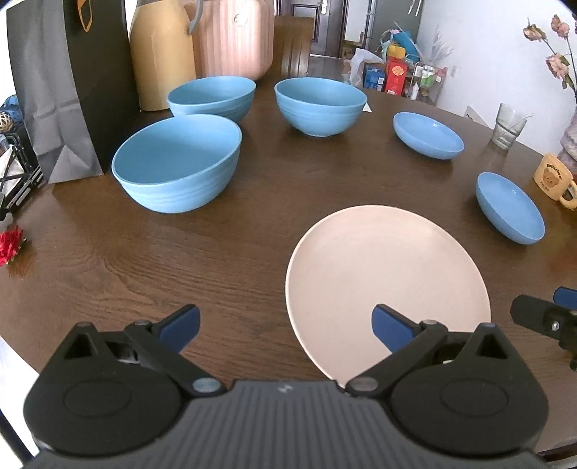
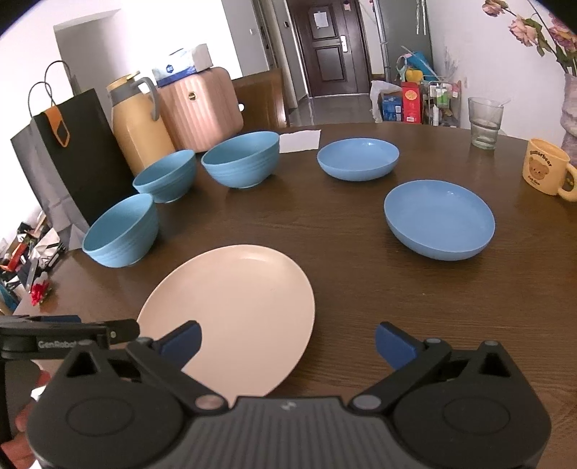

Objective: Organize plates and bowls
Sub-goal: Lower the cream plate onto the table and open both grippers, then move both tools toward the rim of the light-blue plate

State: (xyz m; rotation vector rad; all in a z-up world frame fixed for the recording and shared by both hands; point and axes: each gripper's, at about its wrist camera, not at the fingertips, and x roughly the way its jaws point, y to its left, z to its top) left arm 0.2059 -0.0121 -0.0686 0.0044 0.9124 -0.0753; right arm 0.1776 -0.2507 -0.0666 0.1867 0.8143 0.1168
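One pink plate point(image 1: 387, 277) is seen between the left gripper point(image 1: 285, 324) and right gripper point(image 2: 286, 342), both spread wide, nothing gripped.

**Both grippers wide and empty**

Your left gripper point(image 1: 285, 326) points downward, its blue pads point(image 1: 180, 326) spread wide with nothing between them. Your right gripper point(image 2: 287, 342) sits just beside it, angled down, jaws equally wide, gripping nothing.

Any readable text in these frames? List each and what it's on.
"GenRobot": on the left gripper body, right wrist view, last letter cut off.
"Butterbear": on the yellow mug; smaller line under the bear too small to read.
Tissue pack, red box, door notice: print unreadable.
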